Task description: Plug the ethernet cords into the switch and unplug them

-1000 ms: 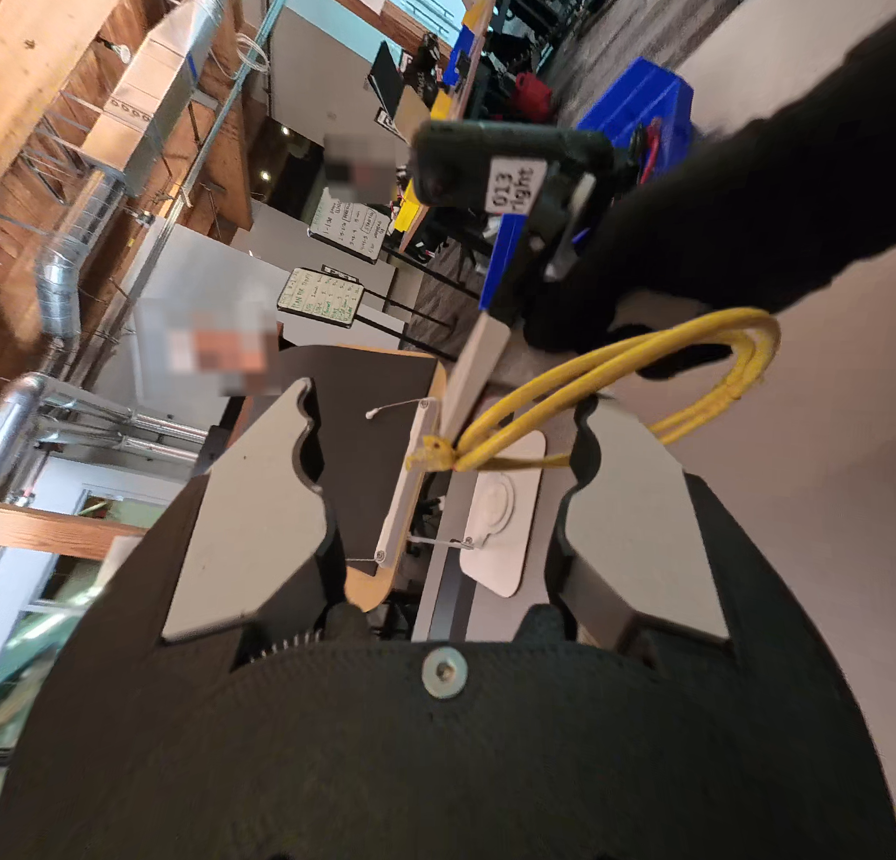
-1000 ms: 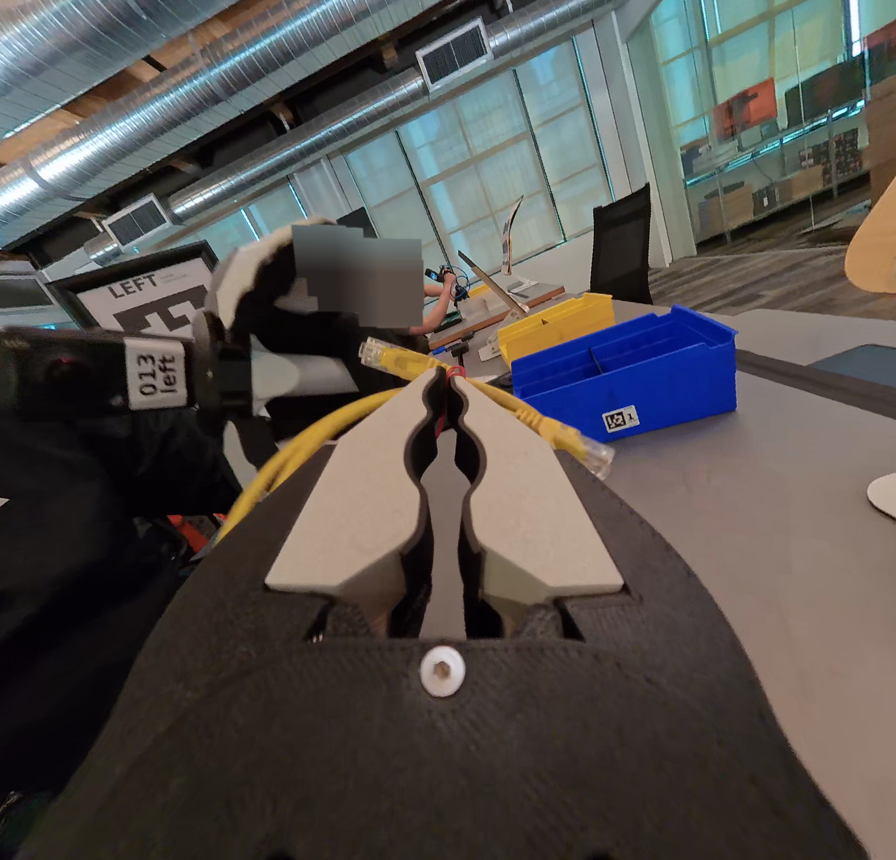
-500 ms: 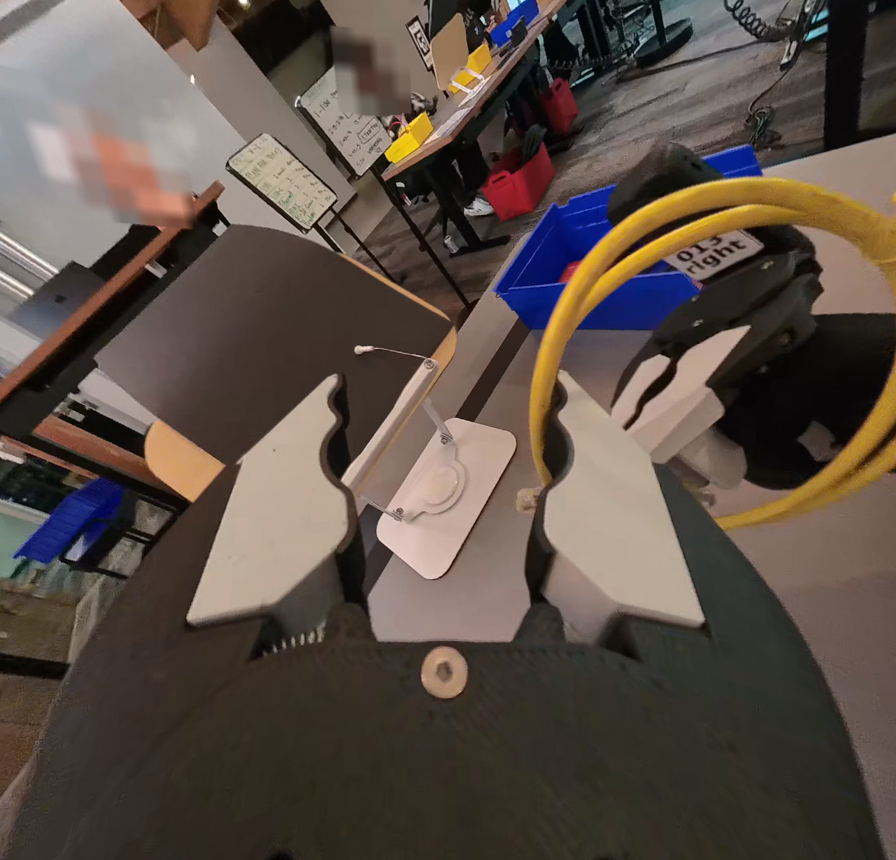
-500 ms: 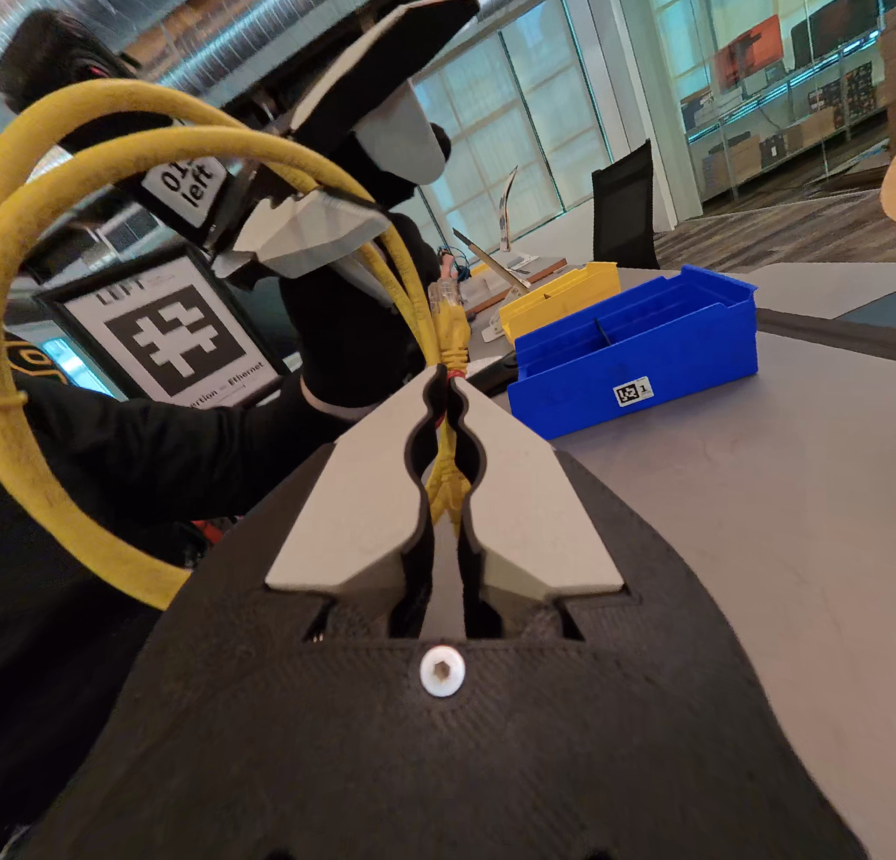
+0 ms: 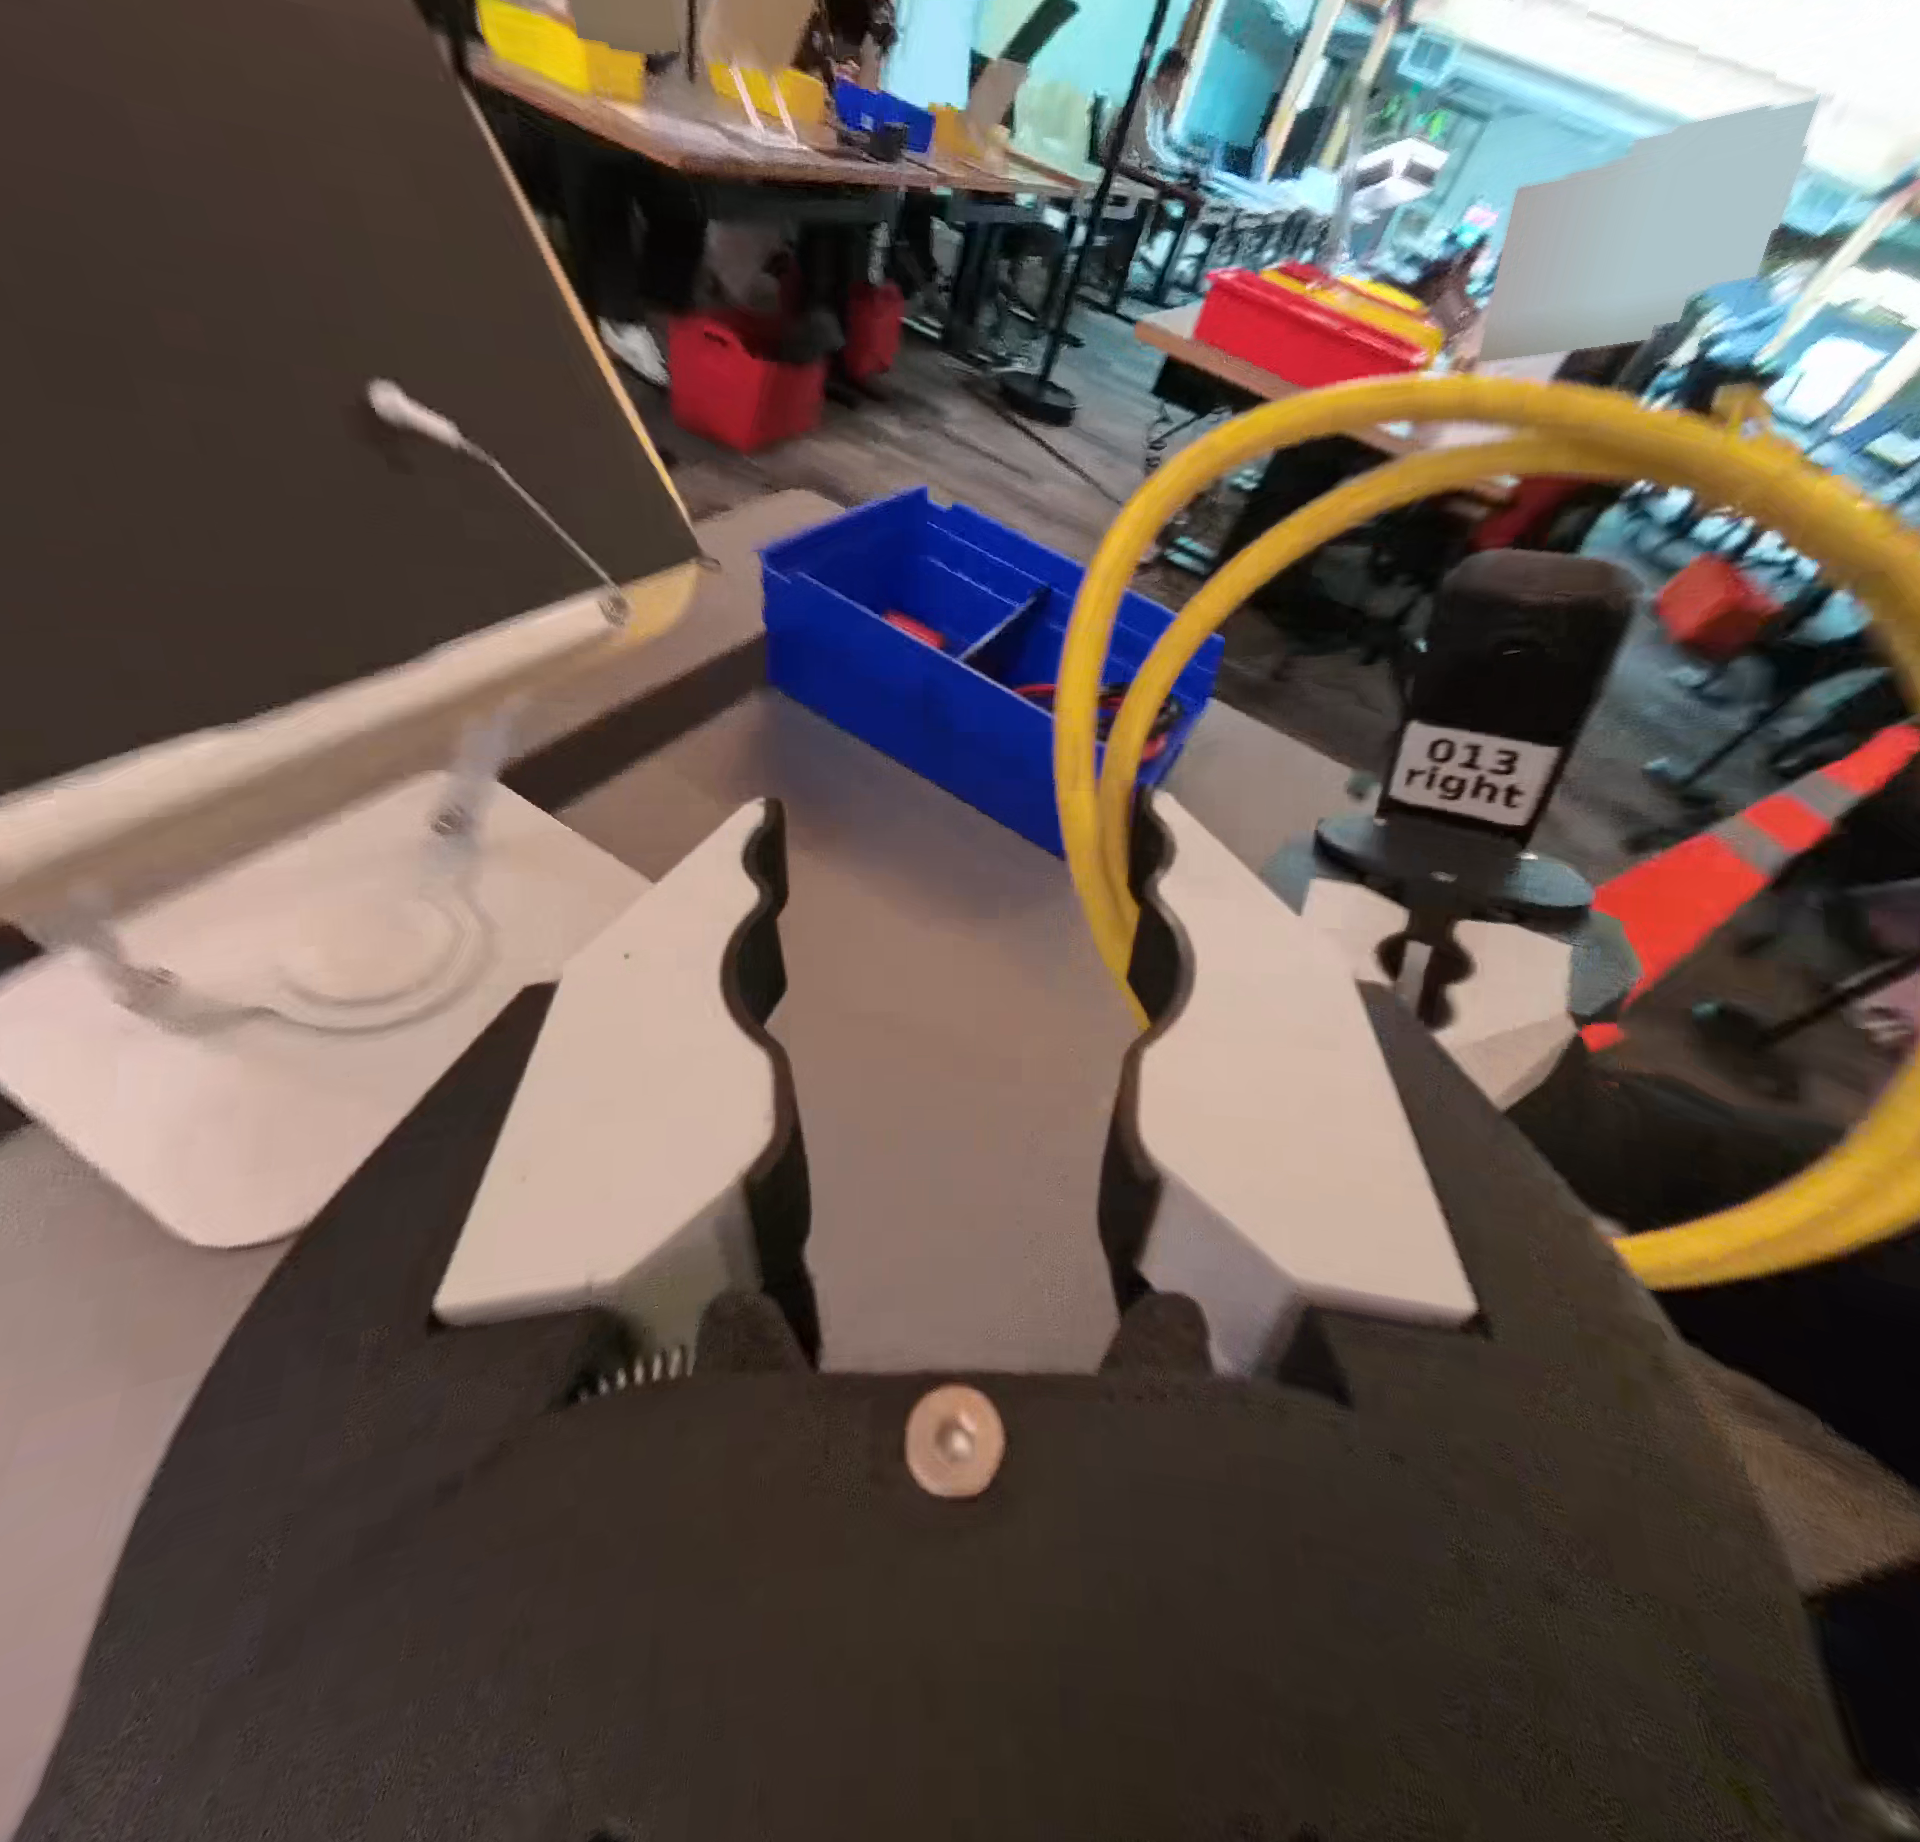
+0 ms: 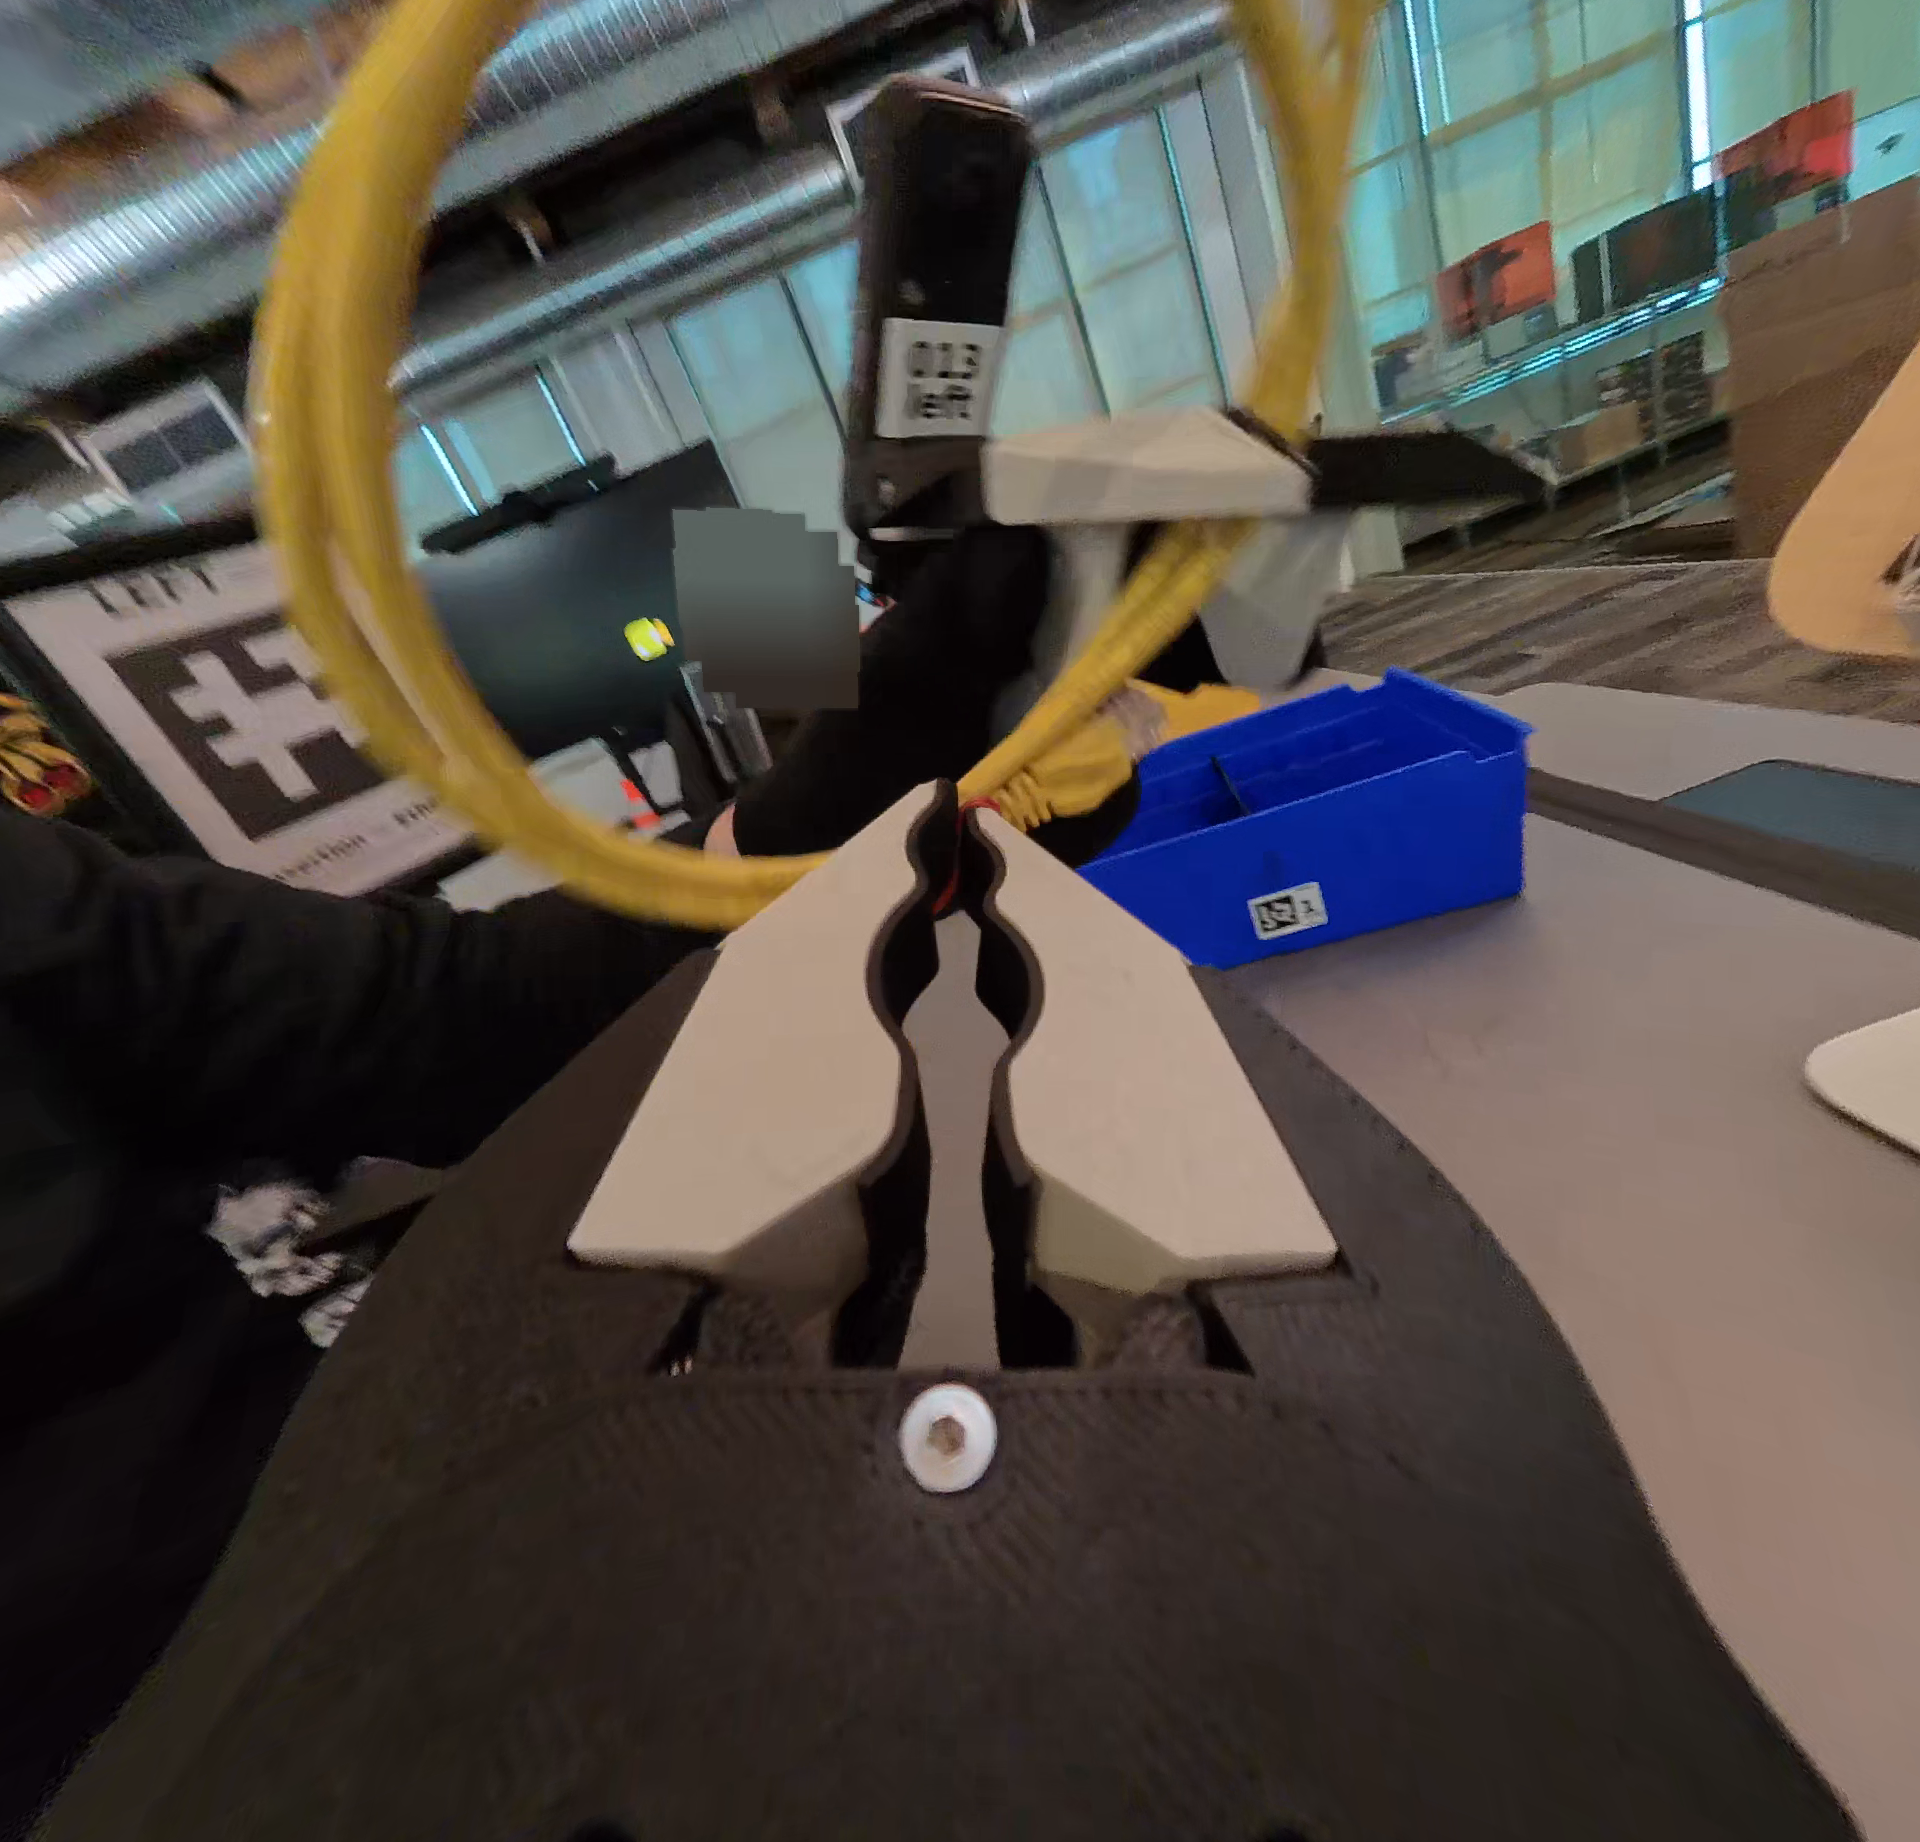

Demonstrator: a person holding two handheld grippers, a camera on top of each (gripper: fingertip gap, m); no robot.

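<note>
A coiled yellow ethernet cord (image 6: pixel 322 421) hangs in a big loop in the air. My right gripper (image 6: pixel 956 826) is shut on the cord's tied bundle, at a red tie near the plugs. My left gripper (image 5: pixel 956 826) is open and empty. The cord (image 5: pixel 1072 743) runs between its jaws, against the inner face of the right finger. The right wrist view shows the left gripper (image 6: pixel 1247 535) from the side with the loop passing through it. The right gripper (image 5: pixel 1429 961) is just right of the left one. No switch is in view.
A blue bin (image 5: pixel 914 691) (image 6: pixel 1351 836) with dividers stands on the grey table (image 5: pixel 935 1065) ahead. A white stand base (image 5: pixel 208 1065) holding a black board (image 5: pixel 260 286) is at the left. An orange cone (image 5: pixel 1745 857) stands beyond the table.
My left gripper has swung level and stayed open; the cord loop now threads through its jaws. My right gripper has kept its grip while the coil turned to face the camera.
</note>
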